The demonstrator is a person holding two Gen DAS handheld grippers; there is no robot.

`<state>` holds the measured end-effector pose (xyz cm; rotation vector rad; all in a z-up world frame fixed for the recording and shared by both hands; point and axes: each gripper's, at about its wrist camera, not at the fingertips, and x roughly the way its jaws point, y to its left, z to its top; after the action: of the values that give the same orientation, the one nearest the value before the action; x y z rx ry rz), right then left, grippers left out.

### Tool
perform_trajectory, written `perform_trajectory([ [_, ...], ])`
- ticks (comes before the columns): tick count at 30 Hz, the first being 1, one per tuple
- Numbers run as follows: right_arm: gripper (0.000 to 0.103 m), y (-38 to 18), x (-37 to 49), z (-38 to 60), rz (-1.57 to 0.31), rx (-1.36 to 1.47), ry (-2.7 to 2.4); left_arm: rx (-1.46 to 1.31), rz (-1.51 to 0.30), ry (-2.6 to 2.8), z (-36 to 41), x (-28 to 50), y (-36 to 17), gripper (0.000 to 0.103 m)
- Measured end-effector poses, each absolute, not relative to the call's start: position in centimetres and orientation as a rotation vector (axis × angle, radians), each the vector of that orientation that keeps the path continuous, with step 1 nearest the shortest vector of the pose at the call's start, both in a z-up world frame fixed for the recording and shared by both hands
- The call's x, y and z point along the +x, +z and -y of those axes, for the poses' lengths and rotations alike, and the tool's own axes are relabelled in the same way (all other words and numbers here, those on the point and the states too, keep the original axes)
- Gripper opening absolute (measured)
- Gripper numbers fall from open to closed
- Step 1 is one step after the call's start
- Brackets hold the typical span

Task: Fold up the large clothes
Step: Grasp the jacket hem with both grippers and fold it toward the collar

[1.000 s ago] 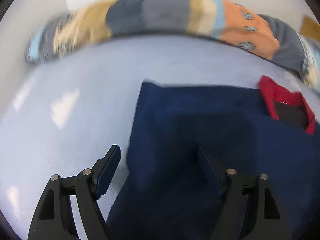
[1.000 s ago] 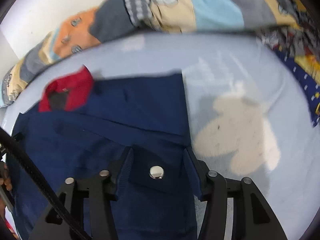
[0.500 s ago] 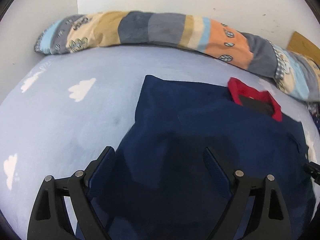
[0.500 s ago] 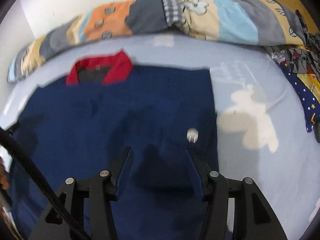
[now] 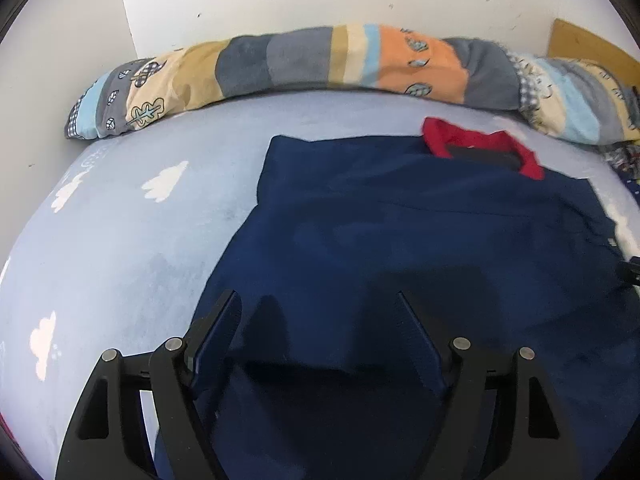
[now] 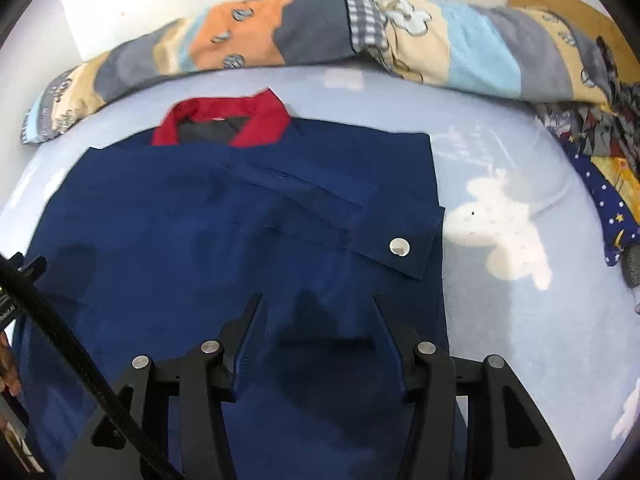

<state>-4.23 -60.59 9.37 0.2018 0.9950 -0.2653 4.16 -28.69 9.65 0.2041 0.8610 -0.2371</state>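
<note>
A navy blue garment (image 5: pixel 400 220) with a red collar (image 5: pixel 480 140) lies flat on the bed, collar towards the wall. Seen from the right wrist, the garment (image 6: pixel 200 220) has a sleeve folded across its body, ending in a cuff with a silver snap (image 6: pixel 400 247). My left gripper (image 5: pixel 317 296) hovers over the garment's near left part, its jaws closing with only flat cloth beneath them. My right gripper (image 6: pixel 317 299) is open above the near right part, just short of the cuff, gripping nothing.
The light blue sheet (image 5: pixel 120 220) with white clouds surrounds the garment. A rolled patchwork quilt (image 5: pixel 300 64) runs along the white wall. Dark star-patterned clothes (image 6: pixel 600 184) pile at the right. A black cable (image 6: pixel 60 340) crosses the right wrist view's lower left.
Both grippers have drawn back and up from the garment. The snap cuff that sat between the right fingers now lies on the garment ahead of them. The left jaws have narrowed a little.
</note>
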Motion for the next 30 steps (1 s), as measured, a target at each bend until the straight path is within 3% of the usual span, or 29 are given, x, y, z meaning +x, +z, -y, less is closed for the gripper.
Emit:
perform_trajectory([
  [10,0.057,5.8,-5.6,58.5,-1.074,0.178,-0.275,0.220,-0.956,-0.240,29.6,1.6,5.9,0.078],
  [15,0.057,6.9,-6.8,58.0,-1.057,0.214,-0.254,0.193,-0.929,-0.238,29.0,0.4,7.2,0.078],
  [23,0.058,8.3,-12.6,52.7,-1.021,0.181,-0.188,0.155,-0.895,-0.252,27.5,-6.4,8.7,0.078],
  [30,0.061,5.3,-17.8,48.4,-1.050,0.095,-0.182,0.189,-0.942,-0.225,24.6,-11.4,5.5,0.079],
])
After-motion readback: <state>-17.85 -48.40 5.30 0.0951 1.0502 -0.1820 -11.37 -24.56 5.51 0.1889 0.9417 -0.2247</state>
